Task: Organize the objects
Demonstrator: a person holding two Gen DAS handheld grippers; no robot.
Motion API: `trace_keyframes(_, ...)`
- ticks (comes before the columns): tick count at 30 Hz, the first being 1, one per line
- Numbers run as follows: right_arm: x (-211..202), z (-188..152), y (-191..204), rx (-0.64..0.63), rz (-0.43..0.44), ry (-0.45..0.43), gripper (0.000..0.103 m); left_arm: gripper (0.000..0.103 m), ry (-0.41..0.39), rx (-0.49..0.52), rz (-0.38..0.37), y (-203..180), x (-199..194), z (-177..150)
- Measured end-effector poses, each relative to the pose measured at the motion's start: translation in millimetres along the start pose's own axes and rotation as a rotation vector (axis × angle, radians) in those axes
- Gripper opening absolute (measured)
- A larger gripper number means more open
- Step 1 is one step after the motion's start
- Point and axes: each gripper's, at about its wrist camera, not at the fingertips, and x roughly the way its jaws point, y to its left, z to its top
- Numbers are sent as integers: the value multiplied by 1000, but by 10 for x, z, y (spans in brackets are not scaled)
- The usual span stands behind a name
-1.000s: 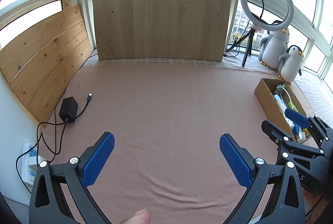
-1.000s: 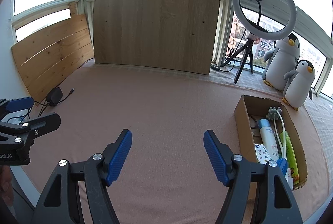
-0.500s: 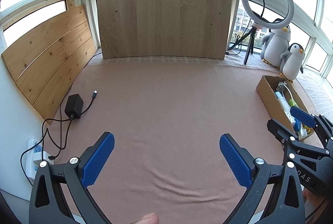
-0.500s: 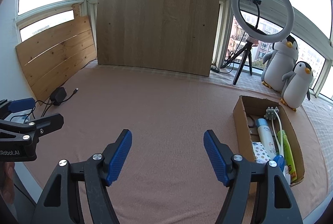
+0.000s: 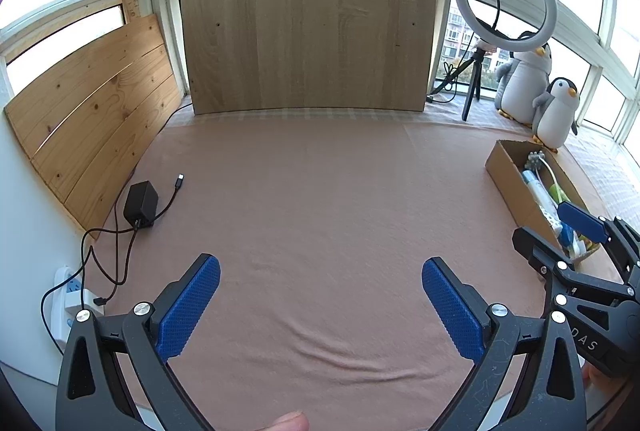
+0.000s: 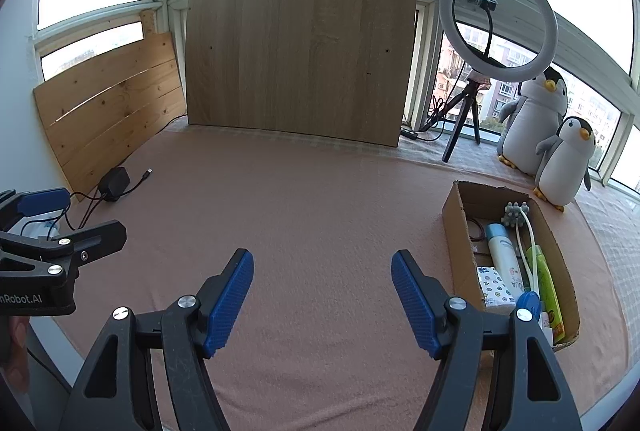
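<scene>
Far left, a black charger (image 5: 140,204) lies on the pink cloth of the table (image 5: 320,211), its cable trailing off to a white power strip (image 5: 70,295) at the edge. The left tool (image 5: 320,305) hovers over bare cloth, jaws spread, nothing between them. Beside it the right tool (image 6: 322,297) hangs likewise spread and empty. To the right sits a cardboard box (image 6: 454,231) holding a white bottle (image 6: 506,259), a green bottle (image 6: 546,283) and a patterned packet (image 6: 494,285). Two plush penguins (image 6: 564,163) stand just behind the box.
</scene>
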Motion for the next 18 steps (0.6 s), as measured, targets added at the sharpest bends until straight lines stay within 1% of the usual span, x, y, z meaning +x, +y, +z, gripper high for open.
trace_keyframes(18,-42,-25,14,0,-3,0,68,102,4,4,3,-45,-31,-30)
